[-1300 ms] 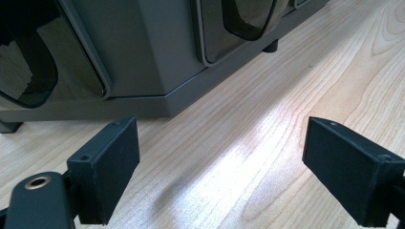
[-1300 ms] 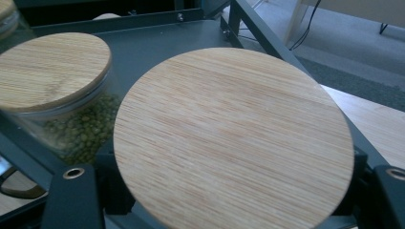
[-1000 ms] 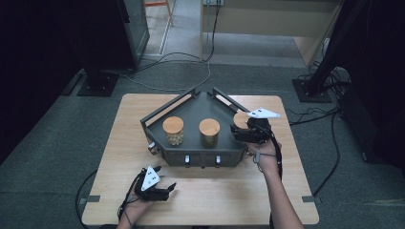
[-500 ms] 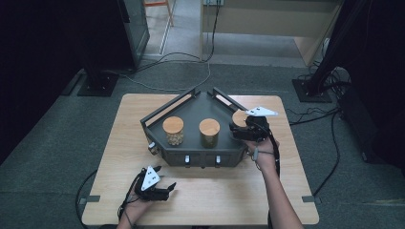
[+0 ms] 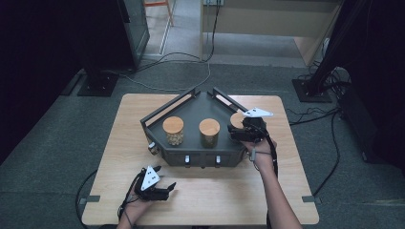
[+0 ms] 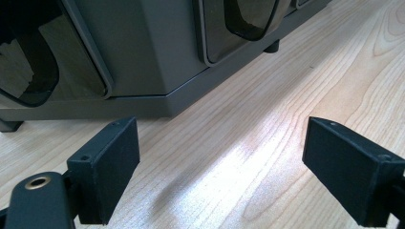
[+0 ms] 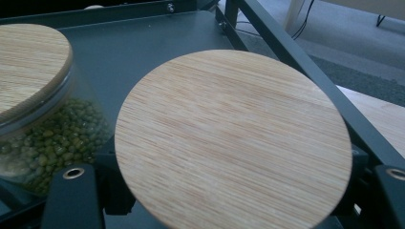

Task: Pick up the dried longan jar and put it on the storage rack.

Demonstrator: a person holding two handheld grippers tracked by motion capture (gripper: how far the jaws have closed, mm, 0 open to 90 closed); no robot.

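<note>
A dark grey five-sided tray (image 5: 191, 102) stands mid-table and holds three glass jars with round wooden lids. The left jar (image 5: 173, 130) has pale contents. The middle jar (image 5: 209, 132) holds green beans (image 7: 43, 138). My right gripper (image 5: 233, 131) is at the tray's right corner, shut on the right jar (image 5: 236, 119). That jar's lid (image 7: 234, 138) hides most of both jaws. My left gripper (image 5: 165, 181) rests on the wood in front of the tray, open, with bare table between its jaws (image 6: 219, 167).
The tray's front wall (image 6: 153, 43) has dark windows and small knobs (image 5: 186, 159) and is close ahead of the left gripper. A raised rail (image 7: 305, 71) runs along the tray's right side. Bare tabletop (image 5: 224, 195) lies in front of the tray. Cables cross the floor beyond the table.
</note>
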